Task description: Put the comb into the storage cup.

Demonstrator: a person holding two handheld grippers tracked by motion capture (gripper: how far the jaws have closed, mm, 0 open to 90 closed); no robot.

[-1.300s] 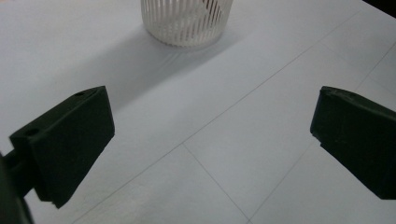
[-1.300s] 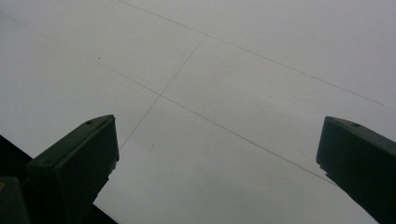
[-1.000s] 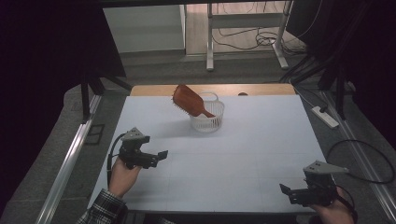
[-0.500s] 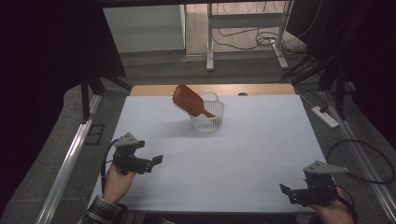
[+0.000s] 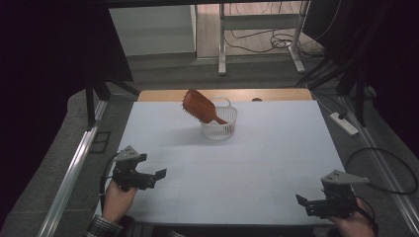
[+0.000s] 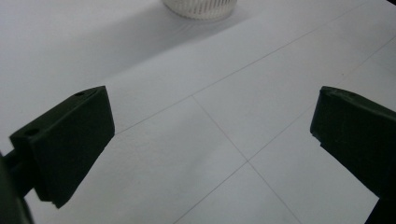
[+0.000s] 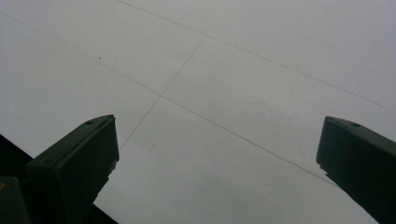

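Observation:
A brown wooden hairbrush [image 5: 200,106] leans handle-down in a small white slatted basket [image 5: 221,127] at the far middle of the white table [image 5: 257,163]. My left gripper [image 5: 157,176] rests low at the near left, open, with nothing between its jaws. In the left gripper view the basket's base [image 6: 201,8] shows at the top edge, far beyond the wide-apart jaws. My right gripper [image 5: 302,202] sits at the near right corner, open and empty. Its own view looks down on bare table [image 7: 224,93].
A white power strip [image 5: 345,124] lies on the floor off the table's right side, with a black cable looping near it. A metal rail [image 5: 74,168] runs along the left side. A wooden strip [image 5: 267,94] borders the far edge.
My left gripper has drawn back toward the near left edge of the table and sits lower. The right gripper, the brush and the basket have stayed put.

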